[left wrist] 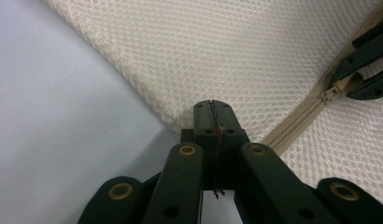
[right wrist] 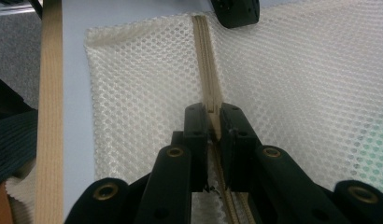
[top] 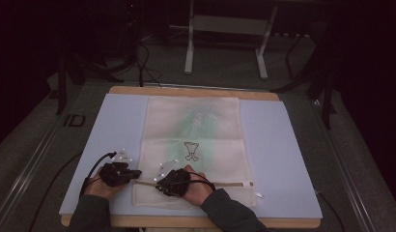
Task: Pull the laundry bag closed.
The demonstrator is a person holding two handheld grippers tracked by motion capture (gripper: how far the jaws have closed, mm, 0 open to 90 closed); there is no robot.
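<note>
A cream mesh laundry bag lay flat on the pale blue surface, in the middle of the high view, with a green garment showing through its upper half. Its zipper ran as a long tan line across the bag's lower edge, from lower left toward lower right of that frame.

The left gripper sat at the bag's lower-left corner. In the left gripper view its fingers were pressed together on the corner of the mesh, at the zipper's end, pinning it.

The right gripper lay just beside it on the zipper line. In the right gripper view its fingers were clamped on the zipper tape, apparently at the slider; the pull itself was hidden between them. In that view the zipper stretched straight ahead toward the left gripper at top centre.

Both grippers sat at the zipper's left end, so nearly its whole length lay to the right in the high view. The coming pull, by my judgement, would run along that axis, the right hand being the one on the slider while the left anchored the corner.
</note>
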